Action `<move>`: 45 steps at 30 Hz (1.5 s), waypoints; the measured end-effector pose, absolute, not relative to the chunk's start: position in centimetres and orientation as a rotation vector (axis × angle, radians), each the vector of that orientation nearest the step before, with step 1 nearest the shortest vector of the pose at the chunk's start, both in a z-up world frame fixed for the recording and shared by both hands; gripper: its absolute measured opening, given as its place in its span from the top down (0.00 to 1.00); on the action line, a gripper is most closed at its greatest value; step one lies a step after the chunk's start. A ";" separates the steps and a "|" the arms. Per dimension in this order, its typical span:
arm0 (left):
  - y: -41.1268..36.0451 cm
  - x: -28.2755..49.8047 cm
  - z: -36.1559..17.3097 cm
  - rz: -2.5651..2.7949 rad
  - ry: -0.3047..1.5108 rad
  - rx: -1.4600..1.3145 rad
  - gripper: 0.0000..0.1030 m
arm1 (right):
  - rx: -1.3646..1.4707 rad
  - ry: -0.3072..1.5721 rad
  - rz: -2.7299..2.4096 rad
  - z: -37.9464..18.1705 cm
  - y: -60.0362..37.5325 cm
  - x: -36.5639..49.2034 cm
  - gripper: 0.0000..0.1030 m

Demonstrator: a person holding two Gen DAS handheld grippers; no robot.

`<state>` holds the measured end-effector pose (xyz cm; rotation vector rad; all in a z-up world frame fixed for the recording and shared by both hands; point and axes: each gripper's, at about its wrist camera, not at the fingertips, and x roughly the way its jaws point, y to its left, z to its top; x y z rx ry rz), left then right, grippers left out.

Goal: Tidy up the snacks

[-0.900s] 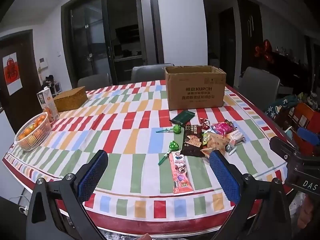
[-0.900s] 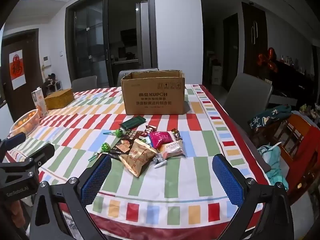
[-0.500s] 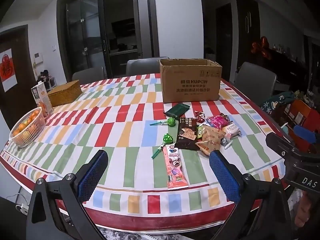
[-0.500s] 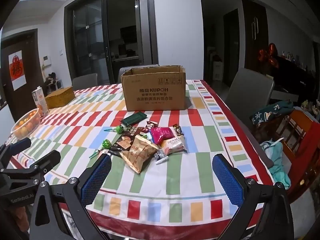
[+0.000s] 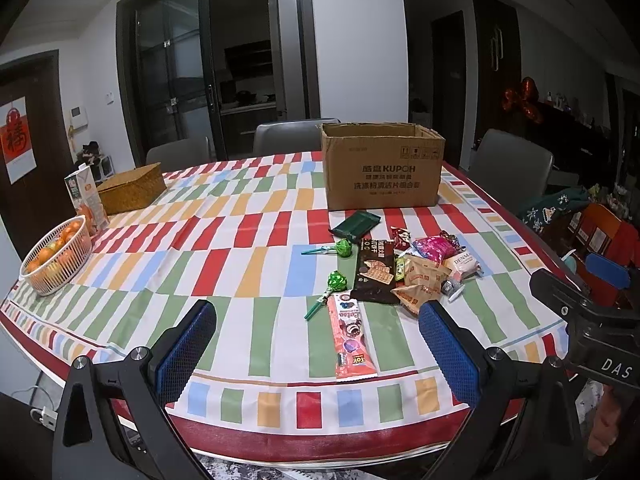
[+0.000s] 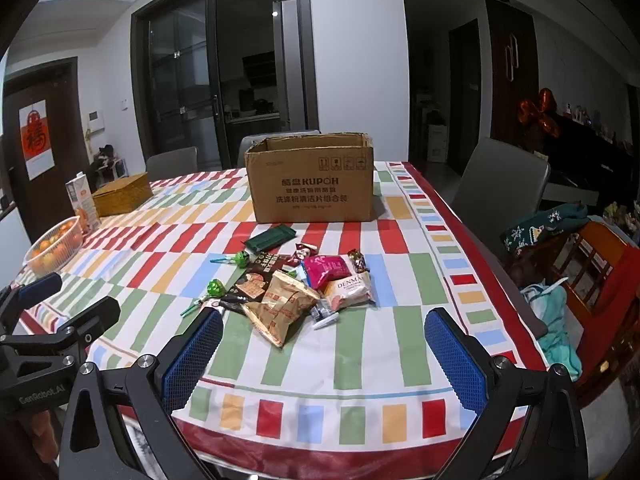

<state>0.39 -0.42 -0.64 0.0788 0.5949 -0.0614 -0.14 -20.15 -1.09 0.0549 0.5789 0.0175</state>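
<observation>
A pile of snacks lies on the striped tablecloth (image 5: 224, 248): a long pink biscuit packet (image 5: 351, 338), two green lollipops (image 5: 335, 282), a dark cookie bag (image 5: 376, 272), a brown bag (image 6: 282, 304), a pink bag (image 6: 326, 270), a white DENMA packet (image 6: 348, 290) and a dark green pouch (image 5: 355, 226). An open cardboard box (image 5: 382, 170) stands behind them; it also shows in the right wrist view (image 6: 310, 178). My left gripper (image 5: 316, 356) is open and empty near the table's front edge. My right gripper (image 6: 324, 356) is open and empty, right of the left one.
A white basket of oranges (image 5: 56, 256), a juice carton (image 5: 86, 200) and a woven box (image 5: 132, 192) sit at the table's left. Grey chairs (image 5: 510, 168) stand around the table. A chair with clothes (image 6: 560, 304) is at the right.
Both grippers have pulled back and risen slightly, so the table appears a little farther. Both stay open. The snacks have not moved.
</observation>
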 end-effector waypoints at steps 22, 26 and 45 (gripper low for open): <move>-0.4 0.4 -0.6 -0.062 0.591 0.080 0.00 | 0.059 0.581 0.017 -0.8 -20.0 -0.4 0.01; -0.4 0.4 -0.6 -0.062 0.591 0.078 0.00 | 0.052 0.576 0.019 -0.8 -20.0 -0.3 0.01; -0.4 0.2 -0.8 -0.062 0.589 0.078 0.00 | 0.050 0.574 0.019 -0.7 -19.7 -0.3 0.01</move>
